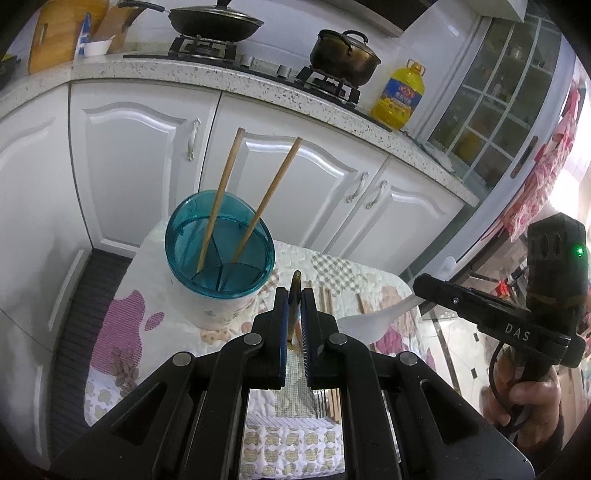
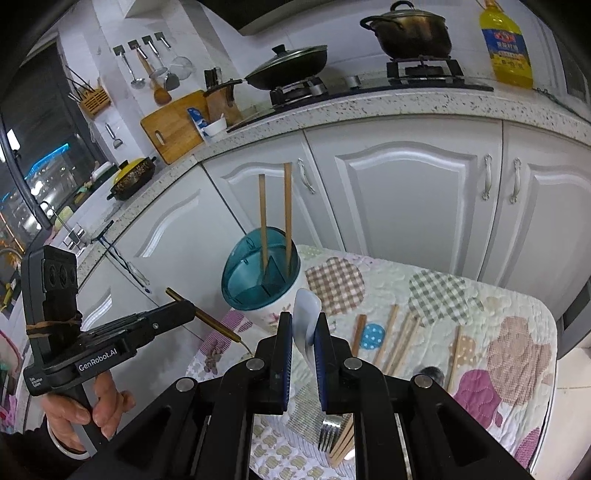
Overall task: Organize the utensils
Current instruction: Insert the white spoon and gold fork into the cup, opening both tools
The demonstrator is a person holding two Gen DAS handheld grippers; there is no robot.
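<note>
A white utensil holder with a teal divided insert (image 1: 219,243) stands on the quilted table, and two wooden chopsticks (image 1: 221,192) lean in it. My left gripper (image 1: 294,295) is shut on a thin gold-coloured utensil (image 1: 295,291), held just right of the holder. In the right wrist view, my right gripper (image 2: 303,319) is shut on a white plastic spoon (image 2: 306,314), in front of the holder (image 2: 258,280). That view also shows the left gripper (image 2: 184,308) with the gold utensil (image 2: 214,323). Several chopsticks (image 2: 399,339), a fork (image 2: 328,432) and a metal spoon (image 2: 430,373) lie on the table.
The table is covered by a patchwork quilt (image 2: 498,332). White cabinets (image 1: 288,177) stand close behind it, under a speckled counter with a wok (image 1: 216,22), a pot (image 1: 343,55) and an oil bottle (image 1: 400,96). A person's hand (image 2: 85,410) grips each tool.
</note>
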